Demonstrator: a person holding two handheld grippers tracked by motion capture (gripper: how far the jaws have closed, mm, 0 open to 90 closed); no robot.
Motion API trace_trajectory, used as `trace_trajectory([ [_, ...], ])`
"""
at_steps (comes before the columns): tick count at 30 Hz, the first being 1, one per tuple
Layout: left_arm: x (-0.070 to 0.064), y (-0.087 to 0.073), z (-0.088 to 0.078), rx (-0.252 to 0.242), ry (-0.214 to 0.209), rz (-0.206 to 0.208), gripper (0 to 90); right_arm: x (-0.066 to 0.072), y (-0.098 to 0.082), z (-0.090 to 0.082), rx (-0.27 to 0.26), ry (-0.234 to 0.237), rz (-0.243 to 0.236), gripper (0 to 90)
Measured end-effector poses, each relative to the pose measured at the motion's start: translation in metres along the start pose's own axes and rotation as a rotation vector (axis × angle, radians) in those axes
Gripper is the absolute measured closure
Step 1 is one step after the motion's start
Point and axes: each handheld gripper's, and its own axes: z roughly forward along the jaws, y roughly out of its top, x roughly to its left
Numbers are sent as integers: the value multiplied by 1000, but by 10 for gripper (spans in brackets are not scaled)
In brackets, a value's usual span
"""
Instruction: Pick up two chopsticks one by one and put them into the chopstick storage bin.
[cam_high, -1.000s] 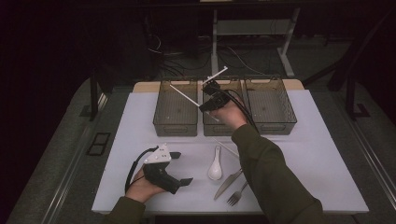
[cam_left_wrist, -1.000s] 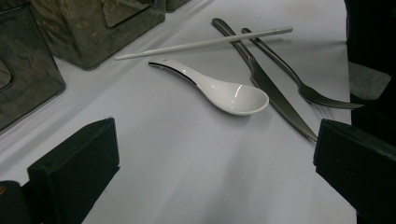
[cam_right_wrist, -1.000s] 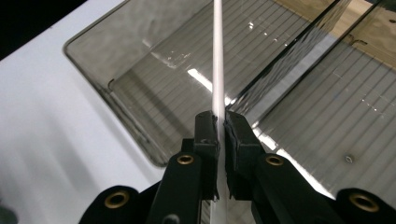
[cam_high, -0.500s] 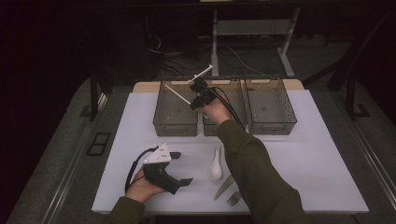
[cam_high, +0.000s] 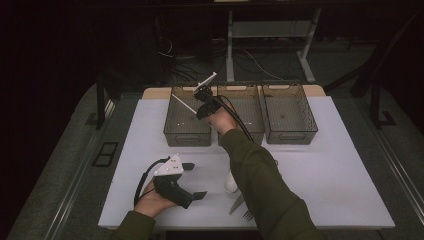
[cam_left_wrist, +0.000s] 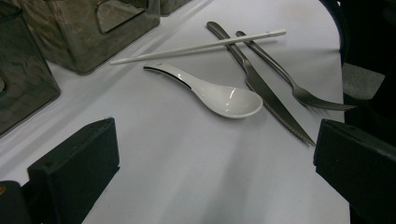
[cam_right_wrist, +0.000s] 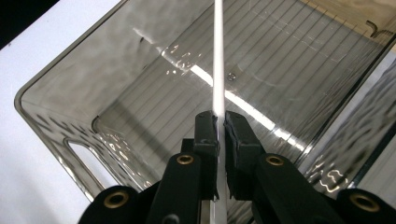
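Right gripper (cam_right_wrist: 217, 128): jaws pinched nearly shut on a white chopstick (cam_right_wrist: 218, 70), gripped partway along the shaft so the long end runs out ahead of the pads and the short end sticks back past the hand. High view confirms it: stick (cam_high: 184, 105) angled down-left from the gripper (cam_high: 202, 102), tip inside the left bin (cam_high: 187, 132) of three clear bins. My read: mid-shaft grip keeps the stick stiff and steerable, and the downward tilt lets the tip enter the bin before release, so it lands along the floor instead of bouncing off the rim. Bin floor looks bare under it.

Left gripper (cam_high: 192, 187): jaws wide, nothing between them, parked low at the near edge of the counter (cam_high: 350, 175), out of the right arm's path. Its view looks at what's left to sort: second chopstick (cam_left_wrist: 201, 45) lying across the knife (cam_left_wrist: 261, 88) and fork (cam_left_wrist: 289, 79), spoon (cam_left_wrist: 219, 95) just beside the knife. Middle bin (cam_high: 247, 112) and right bin (cam_high: 290, 112) look empty, presumably one per utensil type.

Vs a second ago: right hand was over the middle bin, stick held higher and more level. It has since swung left and dipped slightly, now over the left bin. Grip unchanged. Left hand hasn't moved. Utensils near the counter edge undisturbed.
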Motion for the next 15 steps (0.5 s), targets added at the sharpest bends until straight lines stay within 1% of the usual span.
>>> trace_trajectory([
  [5,0,0,0,5,-2,1,0,1,0,4,-1,0,7,825],
  [9,0,0,0,5,-2,4,0,2,0,2,-28,7,9,750],
  [10,0,0,0,5,-1,4,0,2,1,1,-33,5,8,743],
  [13,0,0,0,4,-3,6,0,2,1,-1,-36,3,6,717],
  [15,-1,0,0,5,-4,7,0,1,0,-5,-43,13,1,674],
])
